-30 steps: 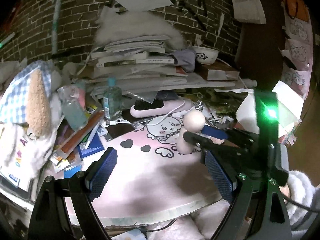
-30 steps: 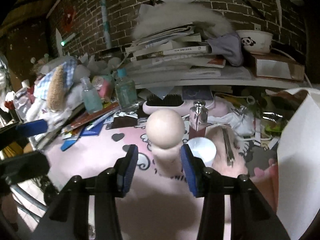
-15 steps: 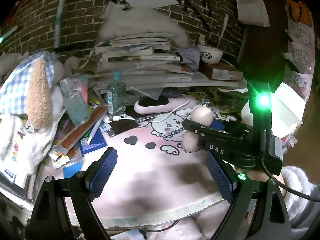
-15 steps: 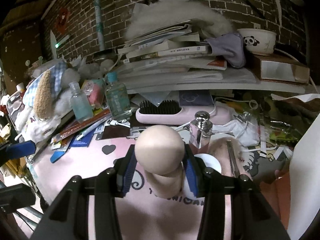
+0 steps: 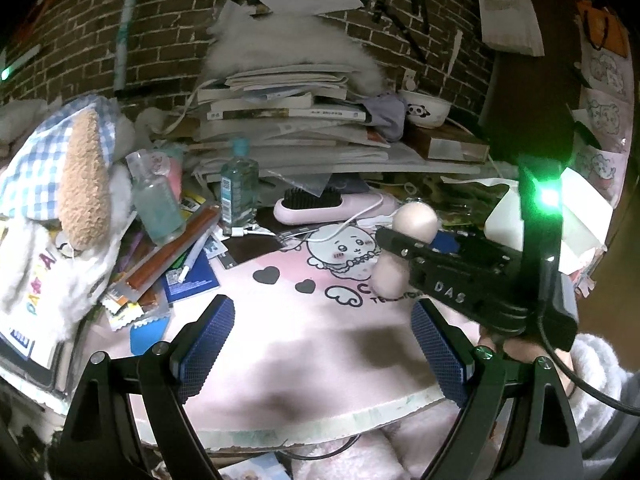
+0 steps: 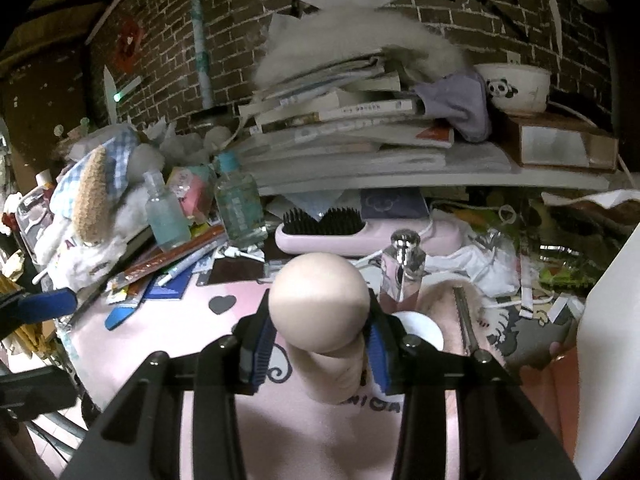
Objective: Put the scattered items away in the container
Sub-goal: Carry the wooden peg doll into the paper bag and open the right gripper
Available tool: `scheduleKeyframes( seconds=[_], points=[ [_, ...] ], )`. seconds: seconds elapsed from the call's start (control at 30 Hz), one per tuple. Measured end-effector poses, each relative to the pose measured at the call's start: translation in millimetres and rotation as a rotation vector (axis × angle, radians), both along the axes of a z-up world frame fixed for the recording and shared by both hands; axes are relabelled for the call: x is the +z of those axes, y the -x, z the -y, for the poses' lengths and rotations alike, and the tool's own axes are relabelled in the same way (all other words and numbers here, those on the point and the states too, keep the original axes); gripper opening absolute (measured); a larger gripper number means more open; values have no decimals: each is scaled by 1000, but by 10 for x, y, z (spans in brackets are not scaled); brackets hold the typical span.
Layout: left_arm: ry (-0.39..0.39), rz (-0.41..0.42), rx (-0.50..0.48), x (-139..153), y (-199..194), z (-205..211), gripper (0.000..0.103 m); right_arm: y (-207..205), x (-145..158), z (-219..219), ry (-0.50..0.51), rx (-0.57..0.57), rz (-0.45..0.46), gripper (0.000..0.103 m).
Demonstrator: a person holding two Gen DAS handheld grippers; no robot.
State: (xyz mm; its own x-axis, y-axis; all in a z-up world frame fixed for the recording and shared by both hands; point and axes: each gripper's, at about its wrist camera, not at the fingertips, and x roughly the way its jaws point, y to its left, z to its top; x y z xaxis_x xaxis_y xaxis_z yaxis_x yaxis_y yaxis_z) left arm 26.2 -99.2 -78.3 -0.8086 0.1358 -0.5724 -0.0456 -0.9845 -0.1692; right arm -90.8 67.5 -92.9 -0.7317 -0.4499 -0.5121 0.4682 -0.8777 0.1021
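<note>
A beige bottle [image 6: 318, 304] with a ball-shaped cap stands on the pink cartoon mat [image 6: 224, 344]. My right gripper [image 6: 320, 344] is shut on it, its blue pads pressing on both sides just under the cap. The left wrist view shows the same bottle [image 5: 416, 220] at the right, with the right gripper [image 5: 404, 246] reaching in across its neck. My left gripper [image 5: 320, 340] hangs open over the near part of the mat [image 5: 280, 320], with nothing between its fingers. A tall white paper-like thing [image 6: 608, 340] rises at the far right; I cannot tell what it is.
Behind the bottle stand a small perfume bottle [image 6: 402, 268] with a silver cap, a white round lid [image 6: 420, 328] and a pink hairbrush [image 6: 340, 236]. Two clear bottles [image 6: 240, 208], a plush toy [image 6: 92, 200] and packets crowd the left. Stacked books [image 6: 344, 120] and a panda bowl [image 6: 516, 88] fill the back.
The right gripper has pushed forward around the beige bottle and its jaws have narrowed until the pads touch it. The left gripper has stayed open and in place.
</note>
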Motion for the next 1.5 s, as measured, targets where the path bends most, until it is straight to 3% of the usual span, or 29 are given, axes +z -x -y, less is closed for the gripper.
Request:
scheduleKeyframes(
  seconds=[0.37, 0.6, 0.83, 1.2, 1.5],
  points=[
    [-28, 9, 4, -39, -70, 14, 88, -242, 379, -57, 20, 41, -52, 37],
    [-19, -9, -13, 56, -112, -81, 88, -511, 942, -301, 59, 56, -128, 37],
    [-11, -10, -39, 95, -96, -232, 88, -676, 1370, -793, 4, -38, -180, 37],
    [9, -3, -81, 125, -43, -481, 88, -654, 1459, -1611, -84, -222, -182, 37],
    [24, 15, -97, 105, 25, -614, 88, -520, 1307, -2020, -137, -271, -83, 37]
  ],
)
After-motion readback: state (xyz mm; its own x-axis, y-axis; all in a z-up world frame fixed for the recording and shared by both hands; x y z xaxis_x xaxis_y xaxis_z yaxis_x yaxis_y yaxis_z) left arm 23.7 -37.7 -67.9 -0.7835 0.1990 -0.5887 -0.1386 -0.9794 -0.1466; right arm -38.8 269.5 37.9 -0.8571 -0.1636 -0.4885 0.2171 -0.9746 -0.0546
